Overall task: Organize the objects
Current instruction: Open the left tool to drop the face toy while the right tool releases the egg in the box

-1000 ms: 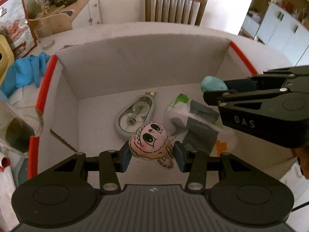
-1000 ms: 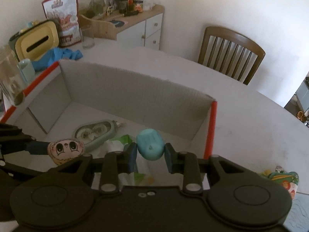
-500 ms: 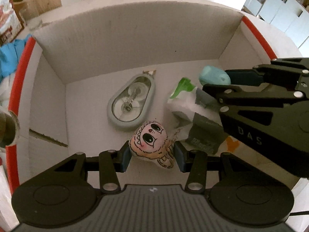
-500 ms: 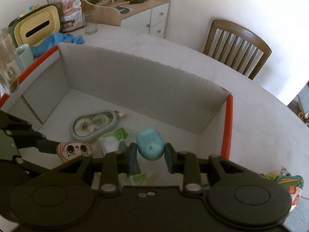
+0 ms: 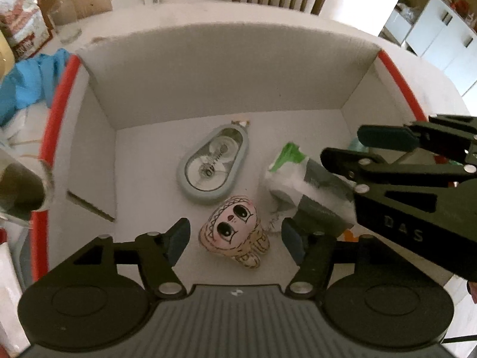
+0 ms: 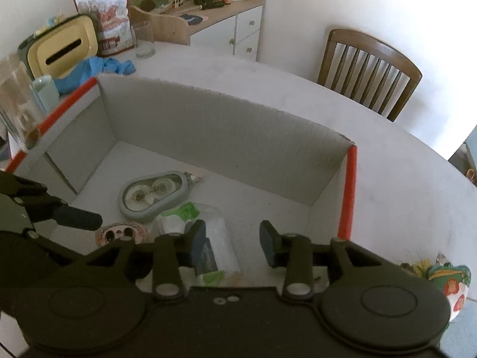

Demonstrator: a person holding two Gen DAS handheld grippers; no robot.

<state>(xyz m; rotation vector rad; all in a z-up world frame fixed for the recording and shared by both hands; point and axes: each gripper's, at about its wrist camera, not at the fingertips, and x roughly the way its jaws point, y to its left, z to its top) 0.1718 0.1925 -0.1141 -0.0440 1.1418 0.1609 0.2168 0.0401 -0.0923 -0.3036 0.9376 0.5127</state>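
A white cardboard box [image 5: 214, 71] with red edges holds the objects. My left gripper [image 5: 235, 237] is open above the box floor, and a pink doll-face toy [image 5: 234, 232] lies between its fingers. A grey correction-tape dispenser [image 5: 213, 168] and a white and green packet [image 5: 301, 179] lie beyond it. My right gripper [image 6: 232, 240] is open and empty over the box's right part; it also shows in the left wrist view [image 5: 369, 146]. A bit of the teal object [image 5: 356, 146] shows behind its fingers. The right wrist view shows the box [image 6: 226, 131], dispenser [image 6: 153, 195], packet [image 6: 220, 238] and toy [image 6: 119, 232].
A blue cloth [image 6: 98, 67], a yellow tissue box [image 6: 61, 52], a snack bag [image 6: 101, 6] and drinking glasses [image 6: 15, 104] stand left of the box on the white table [image 6: 387, 179]. A wooden chair [image 6: 368, 71] stands behind. A colourful item [image 6: 447, 280] lies at the right.
Both grippers opened. The doll-face toy dropped onto the box floor from the left gripper. The teal object left the right gripper's jaws and is now mostly hidden.
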